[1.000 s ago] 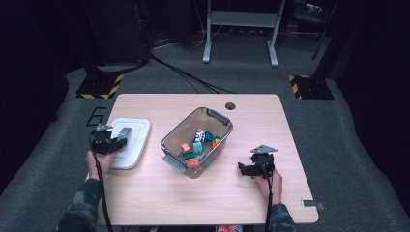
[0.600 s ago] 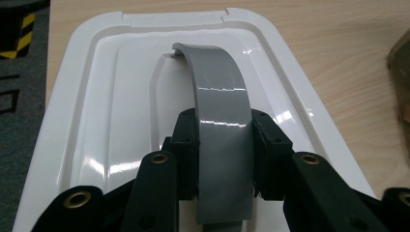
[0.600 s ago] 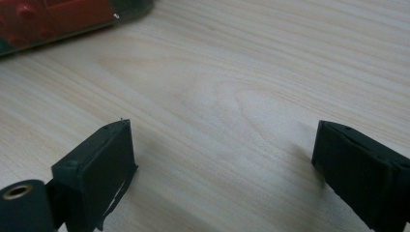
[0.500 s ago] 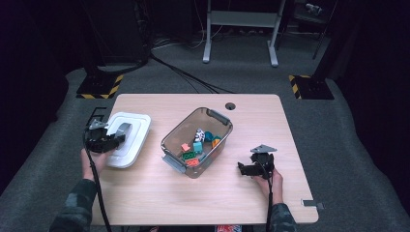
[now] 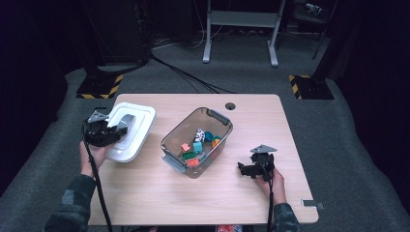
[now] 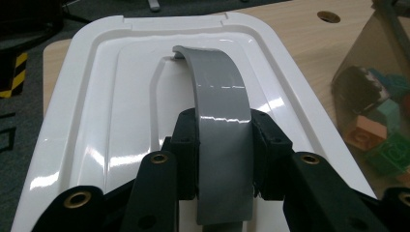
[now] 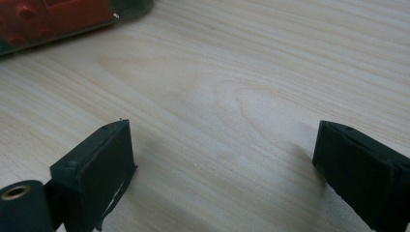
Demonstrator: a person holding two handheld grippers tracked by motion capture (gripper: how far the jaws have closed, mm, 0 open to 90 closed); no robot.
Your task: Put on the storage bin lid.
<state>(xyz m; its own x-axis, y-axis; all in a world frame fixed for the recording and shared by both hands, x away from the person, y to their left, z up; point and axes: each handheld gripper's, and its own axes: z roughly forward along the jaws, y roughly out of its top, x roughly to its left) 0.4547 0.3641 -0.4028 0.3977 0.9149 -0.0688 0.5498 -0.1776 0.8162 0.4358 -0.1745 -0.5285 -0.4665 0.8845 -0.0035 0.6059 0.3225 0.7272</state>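
On the table's left, we see the left gripper [image 6: 223, 145] clamped on the white lid's [image 5: 129, 129] grey handle [image 6: 220, 111], a grip the high view blurs; the right gripper [image 7: 222, 169] gapes empty.

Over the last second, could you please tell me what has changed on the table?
The left gripper, shut on the grey handle of the white lid, has lifted the lid; it now hangs tilted, farther up and left in the high view. The right gripper stayed where it was, jaws open over bare table. The clear bin of toy blocks has not moved.
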